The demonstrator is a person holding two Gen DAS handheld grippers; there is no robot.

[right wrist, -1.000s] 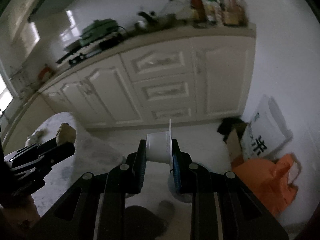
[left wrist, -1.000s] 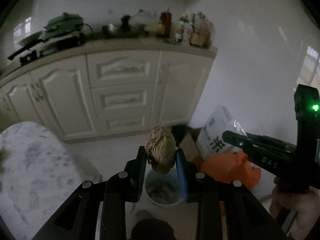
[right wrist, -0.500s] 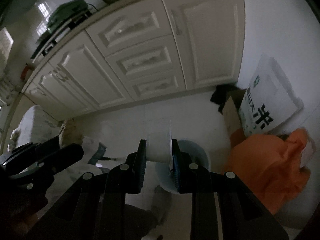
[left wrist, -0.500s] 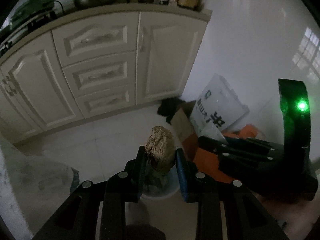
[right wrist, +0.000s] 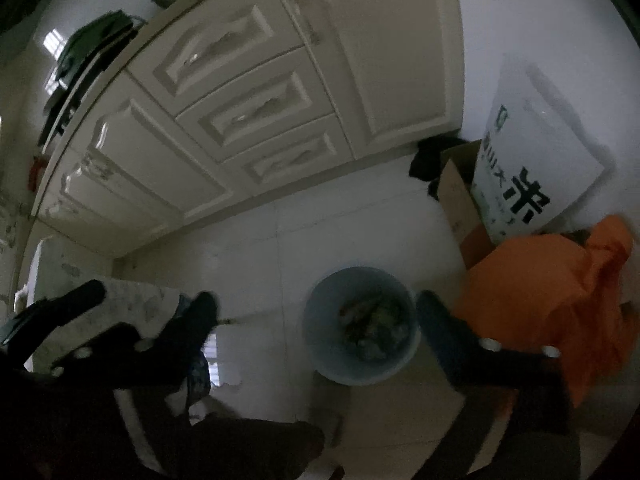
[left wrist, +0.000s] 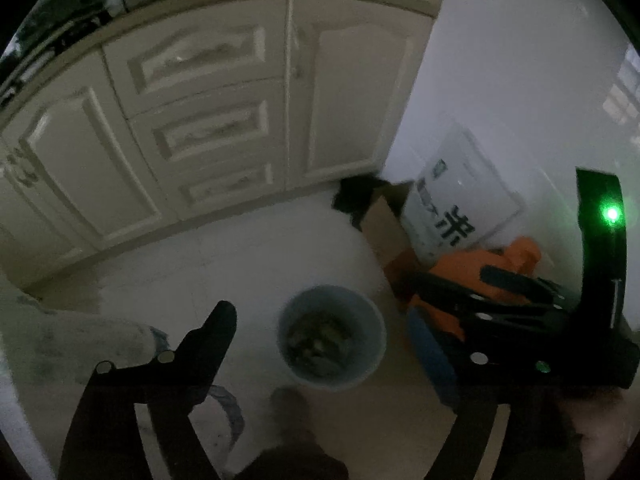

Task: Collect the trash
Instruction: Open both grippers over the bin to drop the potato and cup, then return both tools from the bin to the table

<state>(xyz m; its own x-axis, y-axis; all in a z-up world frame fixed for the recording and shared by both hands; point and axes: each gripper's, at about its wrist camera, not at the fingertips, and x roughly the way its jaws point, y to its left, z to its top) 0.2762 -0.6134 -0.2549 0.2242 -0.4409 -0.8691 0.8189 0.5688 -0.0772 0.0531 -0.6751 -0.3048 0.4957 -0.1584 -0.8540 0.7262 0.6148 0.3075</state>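
— So where is the trash now?
— Down in the pale blue bin (right wrist: 362,326) on the white tiled floor (right wrist: 256,236), in front of the cream cabinets (right wrist: 224,92). It shows as a dark, blurred heap of brownish and greenish scraps at the bottom; single pieces are too smeared to tell apart.
— And the tongs?
— Both point steeply down over the bin. The left tongs (left wrist: 324,332) have just been opening, their jaws stand wide apart with nothing between them. The right tongs (right wrist: 316,312) have just been opening too, wide and empty, the bin's mouth showing in the gap.
— What sits beside the bin?
— An orange plastic bag (right wrist: 548,292) just to its right, then a cardboard box (right wrist: 460,200) and a white printed sack (right wrist: 532,152) against the wall.
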